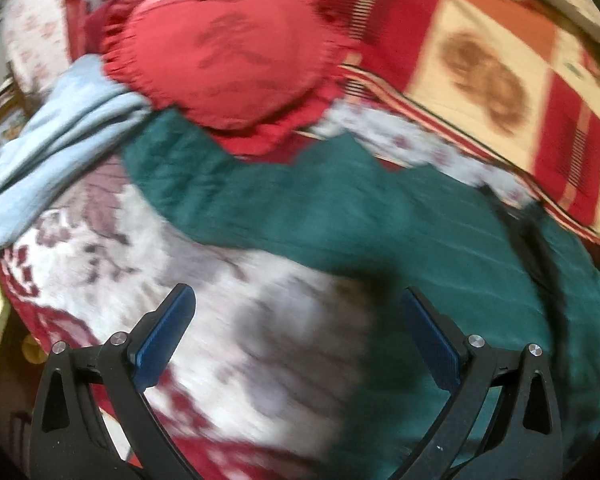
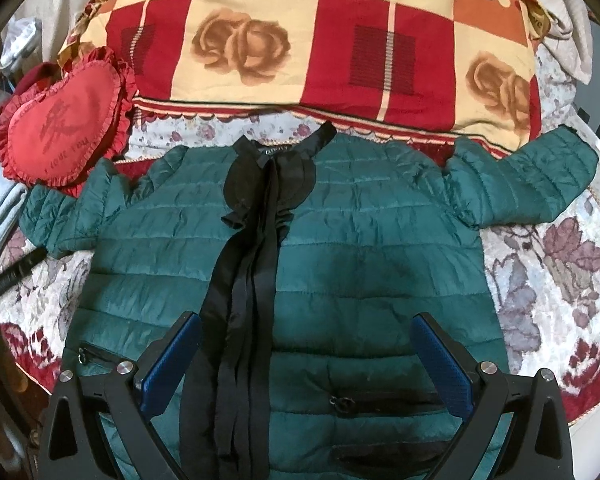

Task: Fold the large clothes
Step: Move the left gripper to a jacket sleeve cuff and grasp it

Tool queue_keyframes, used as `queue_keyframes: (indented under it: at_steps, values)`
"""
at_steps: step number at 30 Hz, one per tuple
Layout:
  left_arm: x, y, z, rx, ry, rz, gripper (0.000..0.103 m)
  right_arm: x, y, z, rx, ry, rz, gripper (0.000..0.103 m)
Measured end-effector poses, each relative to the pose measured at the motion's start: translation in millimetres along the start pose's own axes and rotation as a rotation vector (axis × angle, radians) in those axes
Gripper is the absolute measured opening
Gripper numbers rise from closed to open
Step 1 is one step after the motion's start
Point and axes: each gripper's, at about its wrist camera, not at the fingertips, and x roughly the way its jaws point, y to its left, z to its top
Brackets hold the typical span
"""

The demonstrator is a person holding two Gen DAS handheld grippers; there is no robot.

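A dark green quilted jacket (image 2: 340, 248) lies spread front-up on the bed, sleeves out to both sides, with a black collar and black front band (image 2: 252, 264) running down its middle. My right gripper (image 2: 306, 360) is open and empty, held above the jacket's lower front. In the blurred left wrist view the jacket (image 1: 380, 220) fills the right half. My left gripper (image 1: 296, 336) is open and empty above the flowered bedspread (image 1: 180, 280), at the jacket's left edge.
A red heart-shaped cushion (image 2: 60, 124) touches the jacket's left sleeve; it also shows in the left wrist view (image 1: 228, 56). A red and cream rose quilt (image 2: 320, 40) lies behind the jacket. Light blue cloth (image 1: 52, 148) is bunched at the bed's left.
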Motion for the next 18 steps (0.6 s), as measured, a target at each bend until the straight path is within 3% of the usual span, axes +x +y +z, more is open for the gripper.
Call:
queue_keyframes:
  at_steps: [8, 14, 18]
  values:
    - [63, 91, 51, -0.154, 0.009, 0.148, 0.102, 9, 19, 2, -0.051, 0.010, 0.021, 0.103]
    - [105, 128, 68, -0.235, 0.025, 0.160, 0.102, 20, 30, 2, -0.100, 0.027, 0.016, 0.103]
    - [125, 138, 78, -0.218, 0.010, 0.212, 0.102, 29, 30, 3, -0.102, 0.055, 0.017, 0.103]
